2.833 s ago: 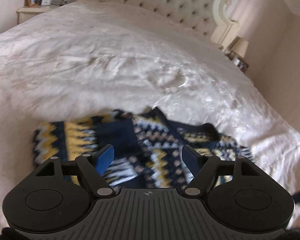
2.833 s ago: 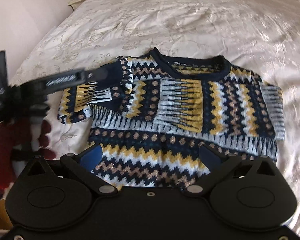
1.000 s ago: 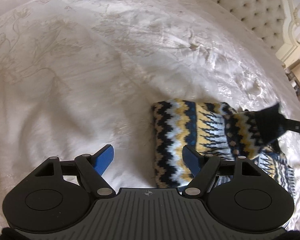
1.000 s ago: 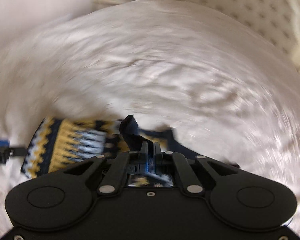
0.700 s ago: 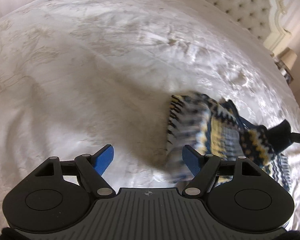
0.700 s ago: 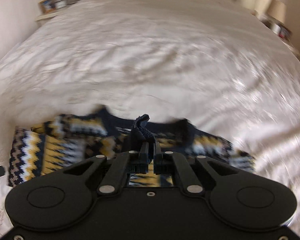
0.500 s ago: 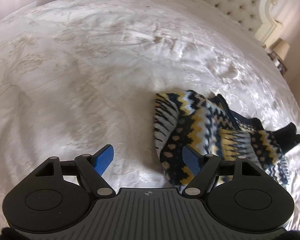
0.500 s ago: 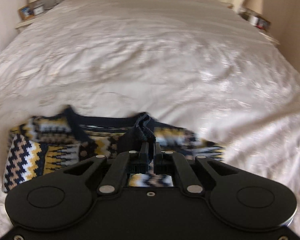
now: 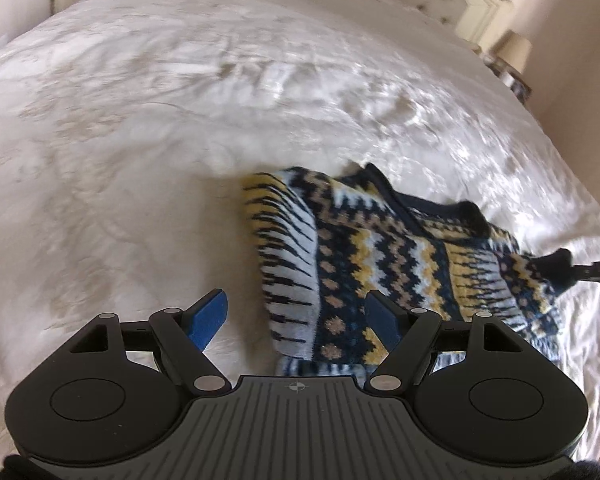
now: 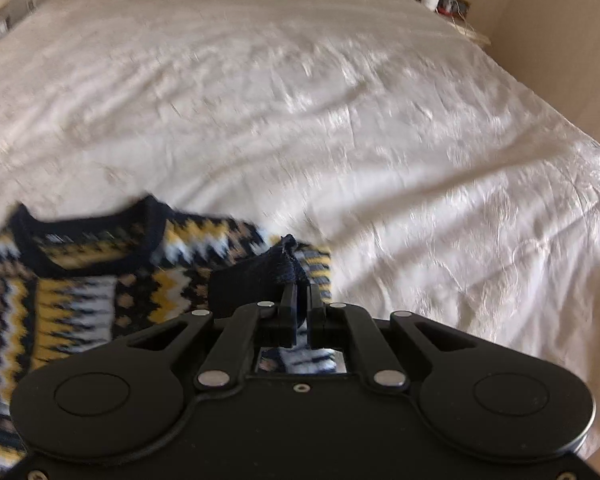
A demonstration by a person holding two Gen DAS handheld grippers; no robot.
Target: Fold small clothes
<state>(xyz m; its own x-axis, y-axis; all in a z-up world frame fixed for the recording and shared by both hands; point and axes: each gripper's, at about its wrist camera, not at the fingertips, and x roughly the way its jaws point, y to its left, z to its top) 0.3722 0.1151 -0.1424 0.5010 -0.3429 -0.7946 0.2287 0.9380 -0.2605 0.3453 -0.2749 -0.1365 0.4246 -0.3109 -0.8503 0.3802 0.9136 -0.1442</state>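
Right claw [image 10: 301, 300] is pinching the sweater's [image 9: 380, 248] dark cuff [image 10: 256, 280] – left claw [image 9: 296, 314] hangs wide, holding nothing, over the bed [image 9: 180, 120].

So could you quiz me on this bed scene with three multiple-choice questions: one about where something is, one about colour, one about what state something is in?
1. Where does the sweater lie?
A. on the white bedspread
B. on a wooden floor
C. in a basket

2. What colour are the pads of the left gripper?
A. red
B. blue
C. green

3. How does the right gripper stand?
A. wide open over bare bedding
B. shut on nothing
C. shut on the sweater's dark cuff

Answers: 1 A, pale bedding surrounds the knit; 2 B, both pads show blue in the left wrist view; 3 C, dark knit bunches out from between the closed jaws.
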